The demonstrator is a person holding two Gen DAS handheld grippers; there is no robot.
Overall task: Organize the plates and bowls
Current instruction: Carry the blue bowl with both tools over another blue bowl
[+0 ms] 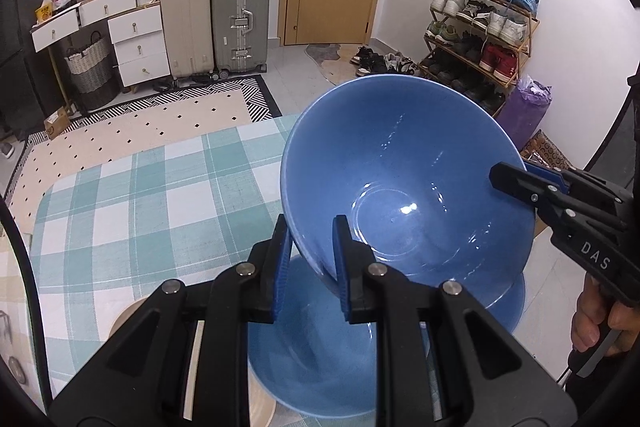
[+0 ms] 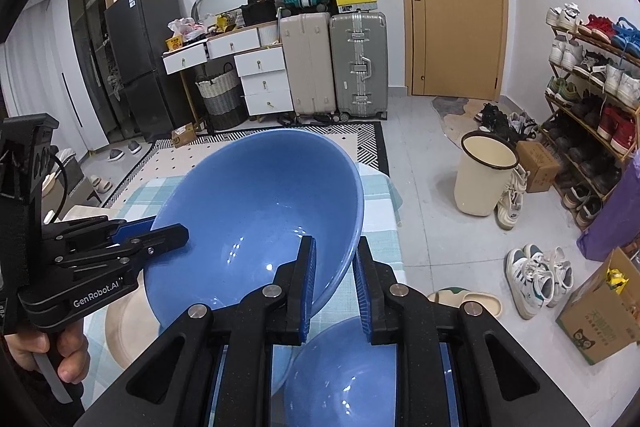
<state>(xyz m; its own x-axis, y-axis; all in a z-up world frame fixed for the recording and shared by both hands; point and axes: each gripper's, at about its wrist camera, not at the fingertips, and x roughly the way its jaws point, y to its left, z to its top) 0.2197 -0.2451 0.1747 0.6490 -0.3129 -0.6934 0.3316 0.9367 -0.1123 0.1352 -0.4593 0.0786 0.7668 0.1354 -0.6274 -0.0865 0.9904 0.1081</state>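
A large blue bowl is held in the air, tilted, over a second blue bowl that rests on a beige plate on the table. My left gripper is shut on the held bowl's near rim. My right gripper is shut on the opposite rim of the same bowl. The lower bowl shows below my right fingers, and the beige plate sits at its left. Each gripper shows in the other's view, the right one and the left one.
The table carries a teal checked cloth. Beyond it lie a patterned rug, suitcases, white drawers, a shoe rack, a cream bin and loose shoes on the floor.
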